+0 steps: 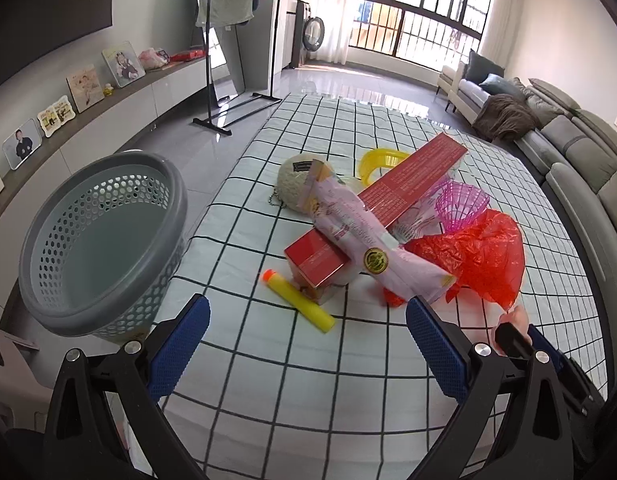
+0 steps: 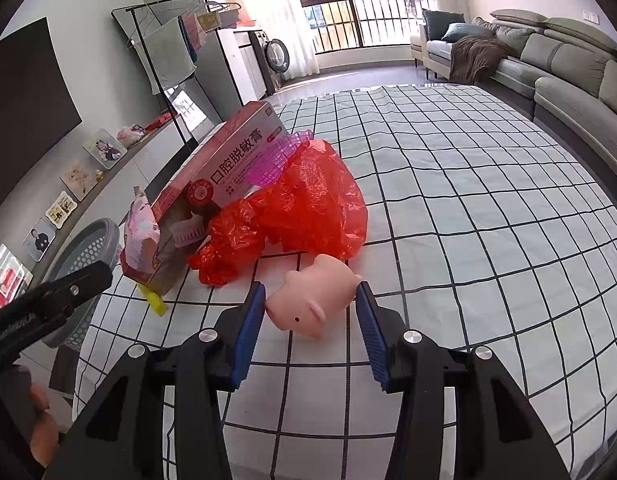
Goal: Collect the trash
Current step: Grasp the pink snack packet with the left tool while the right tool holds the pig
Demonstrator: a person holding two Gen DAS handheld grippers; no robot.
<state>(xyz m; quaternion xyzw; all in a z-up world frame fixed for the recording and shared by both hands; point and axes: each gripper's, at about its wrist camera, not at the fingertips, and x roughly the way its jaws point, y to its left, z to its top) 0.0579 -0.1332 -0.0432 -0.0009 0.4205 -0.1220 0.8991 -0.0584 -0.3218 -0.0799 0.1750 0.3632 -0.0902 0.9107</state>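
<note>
**Right wrist view: pig toy between spread jaws, trash pile untouched**

Right wrist view shows our right tool (image 2: 310, 304) with its jaws spread on either side of a pink pig toy (image 2: 314, 300) lying on the checked bed cover (image 2: 468, 208). We cannot tell whether the blue pads (image 2: 250, 332) touch the toy; a gap shows on the right side. Just beyond the pig sits a crumpled red plastic bag (image 2: 304, 216), and behind it a long red toothpaste box (image 2: 228, 168) leans over a pink wrapper (image 2: 142, 228). A purple mesh cup (image 2: 282, 152) rests between the box and the bag.

From the left wrist view, our left tool (image 1: 308, 320) hovers over the cover with its jaws wide apart and nothing between them. Ahead of it lies a yellow foam dart (image 1: 298, 300) with an orange tip, just beside the near end of the toothpaste box (image 1: 372, 208). The pink wrapper (image 1: 360, 232) drapes across that box. Further back we see a cream knitted ball (image 1: 298, 182) and a yellow plastic ring (image 1: 382, 162). The red bag (image 1: 476, 256) spreads to the right, with the purple cup (image 1: 462, 206) above it.

A grey perforated basket (image 1: 104, 240) stands tilted at the left edge of the bed, near the left tool.
</note>
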